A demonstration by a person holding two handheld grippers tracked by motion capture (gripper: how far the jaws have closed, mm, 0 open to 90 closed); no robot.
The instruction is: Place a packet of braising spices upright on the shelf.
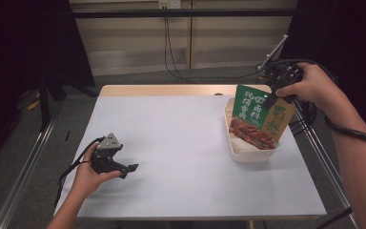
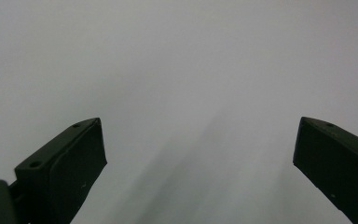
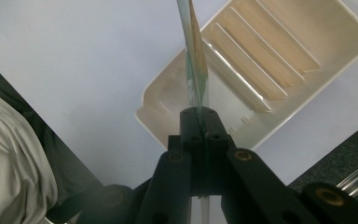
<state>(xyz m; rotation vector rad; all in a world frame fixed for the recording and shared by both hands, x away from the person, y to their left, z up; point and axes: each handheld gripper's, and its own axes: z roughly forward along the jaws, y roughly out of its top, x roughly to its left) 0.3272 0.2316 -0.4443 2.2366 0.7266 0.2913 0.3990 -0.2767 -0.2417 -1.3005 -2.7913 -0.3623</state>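
- The green snack packet (image 1: 259, 117) hangs upright over the white tray (image 1: 252, 155) at the table's right side — its lower edge seems just inside the rim.
- The right gripper (image 1: 273, 97) pinches only its top edge (image 3: 196, 100); so thin a hold could slip, or the packet could swing and nudge the tray.
- The left gripper (image 1: 124, 168) rests on the table (image 1: 181, 143), jaws spread — too far off to steady anything.

I see a glossy green-and-orange printed foil packet (image 1: 259, 117) above a smooth cream plastic ribbed tray (image 3: 349, 28) near the right edge of the matt pale-grey table top (image 1: 181, 143), whose far edge shows bare wood. My black gripper jaws look matt plastic.
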